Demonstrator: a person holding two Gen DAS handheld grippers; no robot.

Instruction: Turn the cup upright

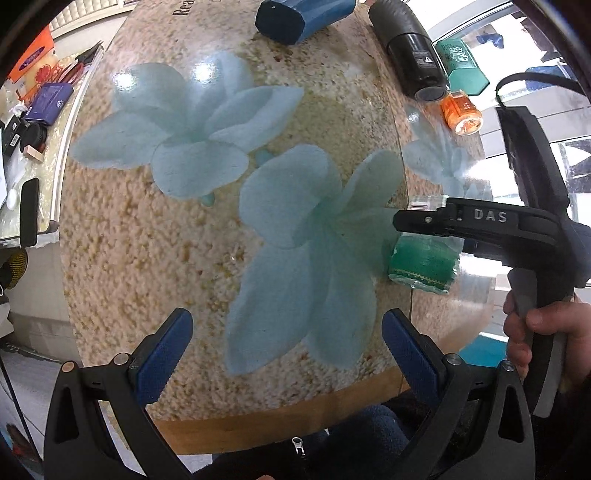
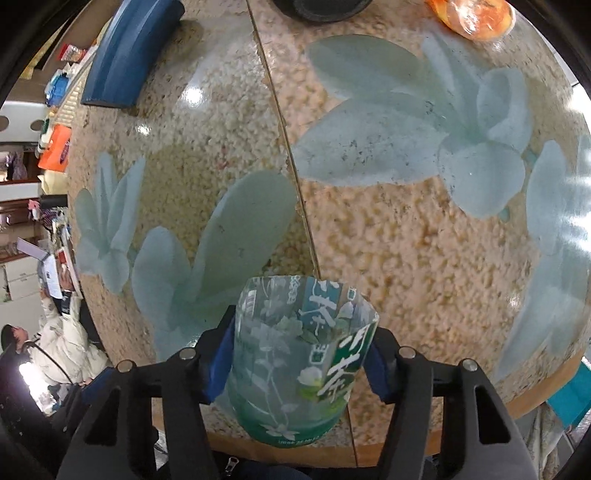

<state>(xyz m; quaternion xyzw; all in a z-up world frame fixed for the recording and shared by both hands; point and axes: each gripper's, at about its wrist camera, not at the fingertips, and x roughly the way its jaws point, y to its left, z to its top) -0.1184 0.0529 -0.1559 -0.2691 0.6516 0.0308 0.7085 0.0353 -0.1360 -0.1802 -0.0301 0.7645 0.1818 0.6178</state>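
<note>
The cup (image 2: 299, 354) is a clear plastic cup with a green label and white flower print. My right gripper (image 2: 297, 354) is shut on it, blue pads pressing both sides, its open rim pointing away from the camera. In the left wrist view the cup (image 1: 421, 264) lies on its side, held above the flower-patterned table (image 1: 184, 258) near its right edge, under the right gripper (image 1: 410, 236). My left gripper (image 1: 288, 343) is open and empty over the table's near edge.
At the table's far side lie a dark blue box (image 1: 299, 16), a black cylinder (image 1: 413, 55), a green carton (image 1: 461, 64) and an orange bottle (image 1: 461, 112). A cluttered counter (image 1: 29, 122) stands to the left. A seam (image 2: 291, 177) crosses the tabletop.
</note>
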